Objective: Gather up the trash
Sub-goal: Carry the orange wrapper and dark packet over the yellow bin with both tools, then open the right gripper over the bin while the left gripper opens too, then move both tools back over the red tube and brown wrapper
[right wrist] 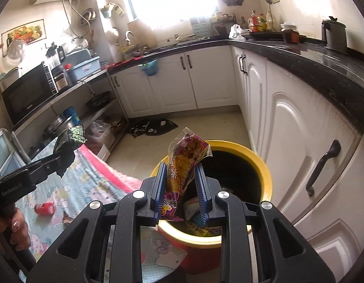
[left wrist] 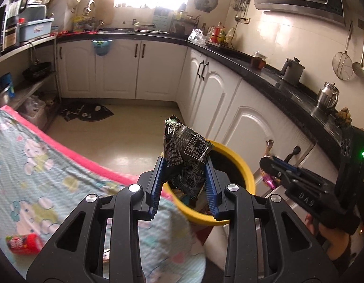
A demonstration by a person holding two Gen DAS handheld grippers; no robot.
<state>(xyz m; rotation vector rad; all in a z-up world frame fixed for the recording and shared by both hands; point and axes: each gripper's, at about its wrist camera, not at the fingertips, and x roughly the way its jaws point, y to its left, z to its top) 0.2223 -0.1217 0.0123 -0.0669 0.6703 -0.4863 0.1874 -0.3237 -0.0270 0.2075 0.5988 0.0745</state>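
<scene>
Trash, left: crumpled black printed foil wrapper (left wrist: 185,151), centre of frame, standing above the bin's rim.
Left gripper (left wrist: 184,165): clenched on that wrapper, blue pads pressing both sides.
Trash, right: glossy yellow-and-purple snack packet (right wrist: 184,162), centre of frame, over the bin's mouth.
Right gripper (right wrist: 180,167): grasping the packet.
Bin: round yellow-rimmed waste bin (right wrist: 264,167), wrappers visible inside.
Surroundings: red drink can (right wrist: 44,208) lying lower left on pastel cartoon-print cloth (left wrist: 40,155); white cabinet doors (right wrist: 299,127) at right.

The bin (right wrist: 264,165) stands between the table (right wrist: 75,188) and cabinets (right wrist: 288,122).
</scene>
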